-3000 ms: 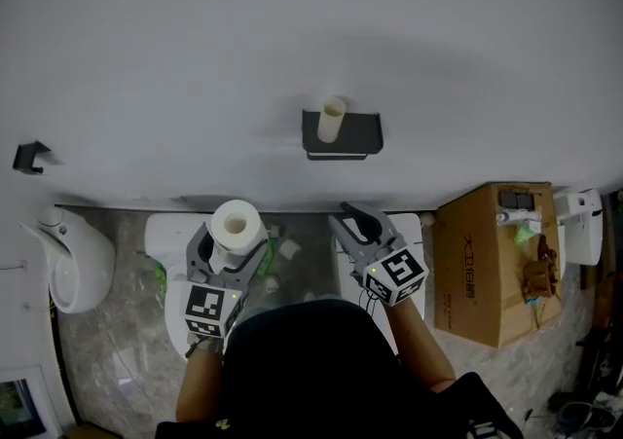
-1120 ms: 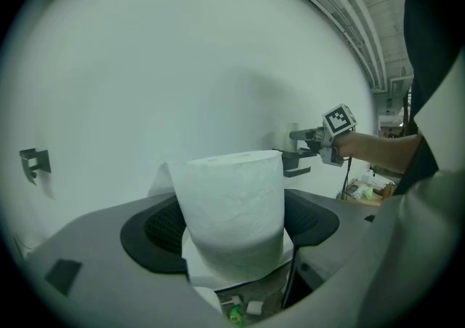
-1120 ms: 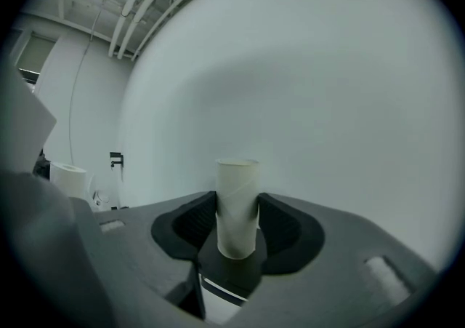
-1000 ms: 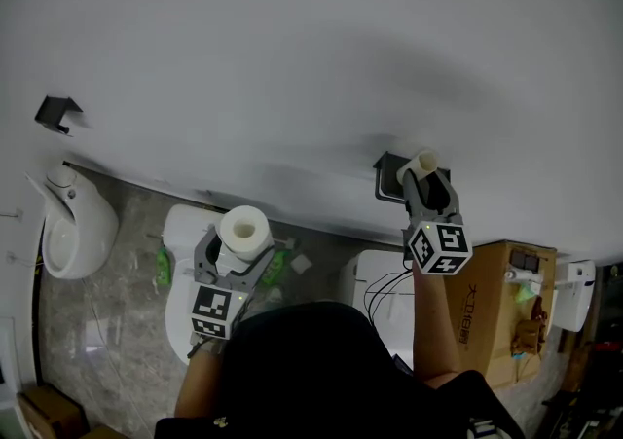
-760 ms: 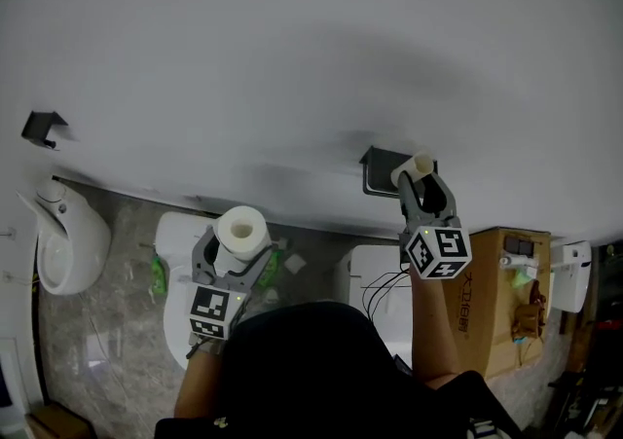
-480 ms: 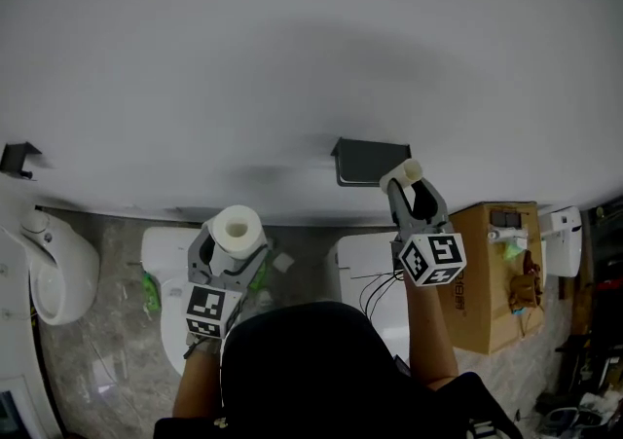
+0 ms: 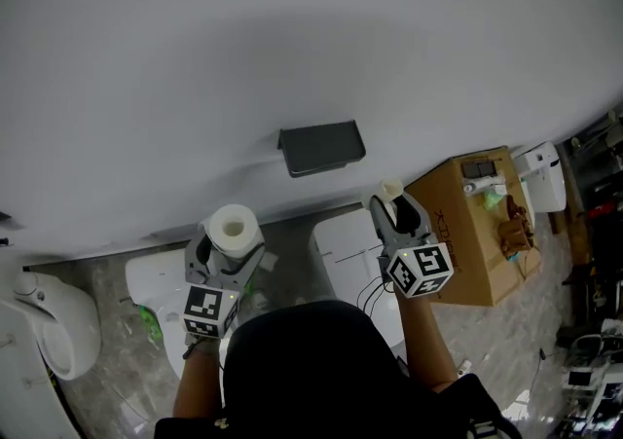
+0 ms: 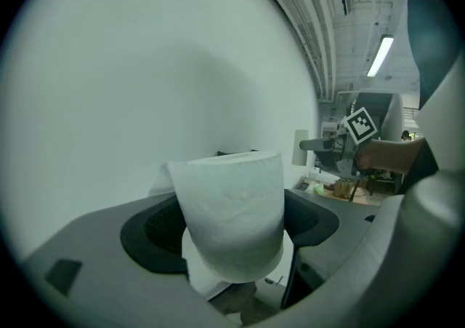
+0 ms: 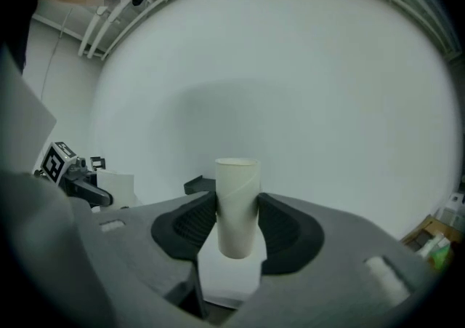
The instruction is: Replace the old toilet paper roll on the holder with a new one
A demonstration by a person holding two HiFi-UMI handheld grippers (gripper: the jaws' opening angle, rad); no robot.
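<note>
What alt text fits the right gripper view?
The right tool grips an empty cardboard tube upright between its jaws, in front of a plain white wall. The dark wall holder peeks out behind the tube, and the left tool with a paper roll shows at far left.

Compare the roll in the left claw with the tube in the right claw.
The full roll is fat, wound in white paper; the tube is thin, bare cardboard. The left claw spreads wide around the full roll; the right claw pinches narrow on the tube. Both are held upright by their sides, clear of the holder.
</note>
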